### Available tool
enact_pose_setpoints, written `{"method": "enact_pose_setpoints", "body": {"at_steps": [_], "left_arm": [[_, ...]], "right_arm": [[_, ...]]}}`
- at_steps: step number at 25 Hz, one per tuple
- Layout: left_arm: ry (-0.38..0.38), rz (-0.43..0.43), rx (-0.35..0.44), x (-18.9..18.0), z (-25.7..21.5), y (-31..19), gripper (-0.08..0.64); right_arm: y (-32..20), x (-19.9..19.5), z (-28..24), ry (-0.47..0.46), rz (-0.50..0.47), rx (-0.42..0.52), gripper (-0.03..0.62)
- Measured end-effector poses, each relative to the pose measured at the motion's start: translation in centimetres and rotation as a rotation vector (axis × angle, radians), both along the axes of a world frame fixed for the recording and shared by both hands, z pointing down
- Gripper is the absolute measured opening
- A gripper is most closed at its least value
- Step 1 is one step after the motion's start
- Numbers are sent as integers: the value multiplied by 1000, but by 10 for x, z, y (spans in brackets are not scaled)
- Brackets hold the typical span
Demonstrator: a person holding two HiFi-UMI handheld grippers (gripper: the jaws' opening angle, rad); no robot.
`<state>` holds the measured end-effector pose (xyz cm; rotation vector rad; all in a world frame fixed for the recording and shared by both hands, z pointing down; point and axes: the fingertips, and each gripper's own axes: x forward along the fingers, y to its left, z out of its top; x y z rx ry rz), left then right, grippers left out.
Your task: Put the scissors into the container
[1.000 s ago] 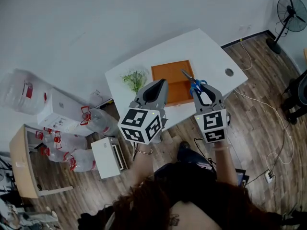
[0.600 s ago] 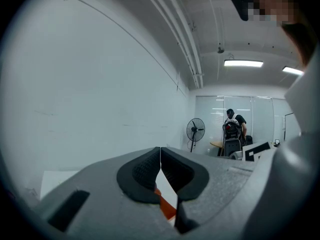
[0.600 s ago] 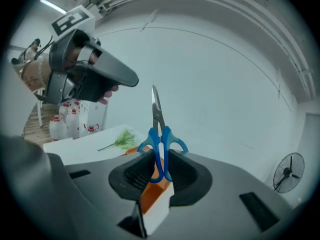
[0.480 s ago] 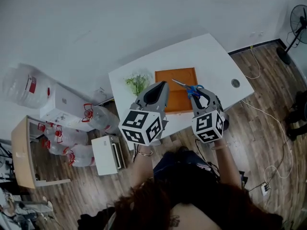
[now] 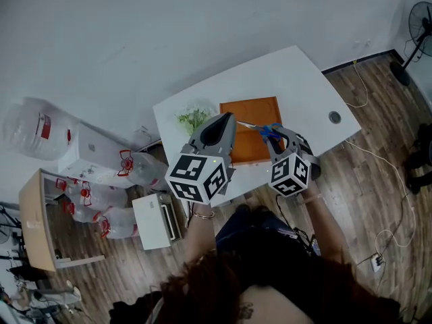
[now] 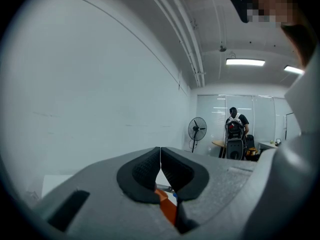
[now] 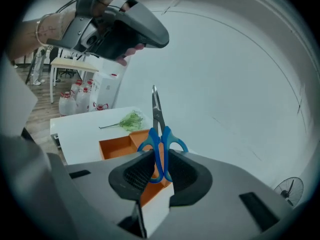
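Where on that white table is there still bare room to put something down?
Bare: the wide stretch between the orange tray and the round hole, and the far strip behind the tray. Crowded: the left end, where green sprigs lie beside the tray.

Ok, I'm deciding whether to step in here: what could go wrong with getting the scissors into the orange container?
The right gripper pinches the scissors only at the blue handles, with the blades sticking far out, so they may swing or slip. The blade tips point toward the shut left gripper close by and could knock it. The orange container has a divider, so the scissors may land propped across it.
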<state>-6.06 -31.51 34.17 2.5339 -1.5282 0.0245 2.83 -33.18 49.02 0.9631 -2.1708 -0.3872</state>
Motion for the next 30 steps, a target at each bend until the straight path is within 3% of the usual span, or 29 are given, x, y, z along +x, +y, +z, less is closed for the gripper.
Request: {"method": "enact_pose_setpoints", "body": {"at_steps": [30], "left_arm": [[-21,17,-31,-36,11,-21,18]], "right_arm": [[-22,-27,123,348,-171,-150,78]]}}
